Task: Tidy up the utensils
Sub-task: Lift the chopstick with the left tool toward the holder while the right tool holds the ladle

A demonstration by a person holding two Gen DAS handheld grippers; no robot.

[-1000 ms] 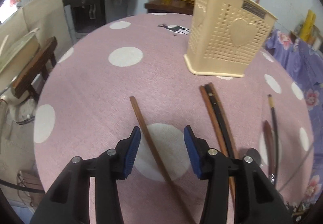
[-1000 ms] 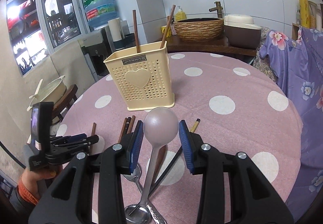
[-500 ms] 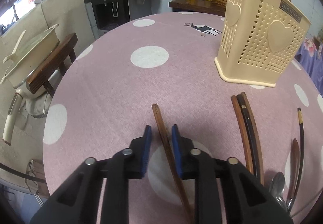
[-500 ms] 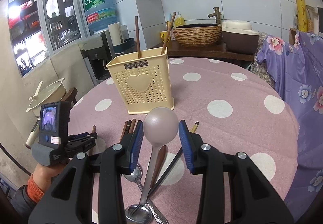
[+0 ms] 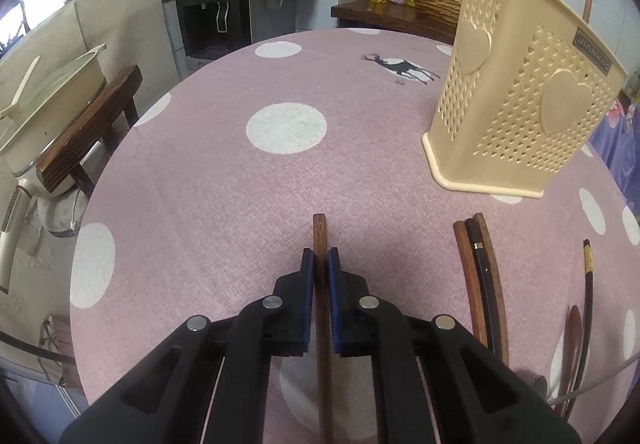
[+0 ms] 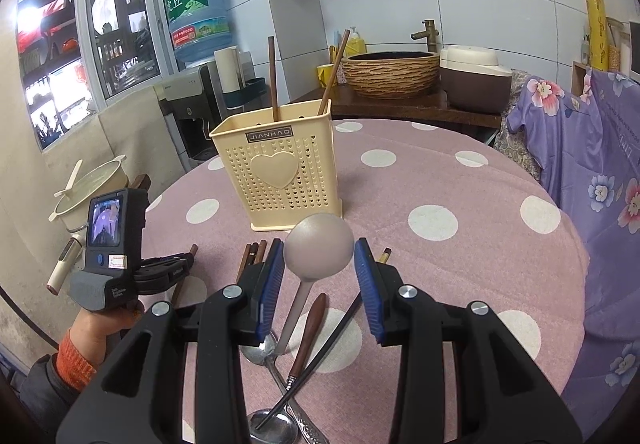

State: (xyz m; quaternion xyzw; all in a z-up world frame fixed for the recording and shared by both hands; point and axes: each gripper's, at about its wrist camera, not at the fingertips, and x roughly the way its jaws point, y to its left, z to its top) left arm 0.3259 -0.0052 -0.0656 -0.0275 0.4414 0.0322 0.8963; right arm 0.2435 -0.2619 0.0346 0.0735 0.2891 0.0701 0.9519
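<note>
**Operator:** While the left claw [image 5: 320, 264] pinches the lone brown chopstick [image 5: 320, 232], what is the task status?

**Technician:** Early stage, by my reading. Its jaws have just been closing and now press on the chopstick, which lies on the tabletop [image 5: 208, 179]. Two chopsticks [image 6: 274, 79] already stand in the cream utensil holder [image 6: 280, 171]. Outstanding items: a bundle of three chopsticks [image 5: 478, 268], a dark chopstick with a gold band [image 5: 587, 284], and, in the right wrist view, a brown-handled utensil [image 6: 310, 328] and two metal spoons [image 6: 260, 350] crossed in a pile. The right claw [image 6: 318, 268] is partly spread around a grey ladle [image 6: 319, 254]; whether its pads press the bowl cannot be told.

**Operator:** Clearance?

**Technician:** Open cloth separates the pinched chopstick from the holder; no obstruction shows there. The bundle lies well apart to the right. The tabletop's rim curves close on the left, above a wooden stool [image 5: 92, 119]. The holder's rim is tall, so I judge the chopstick must be raised and tipped upright for insertion.
</note>
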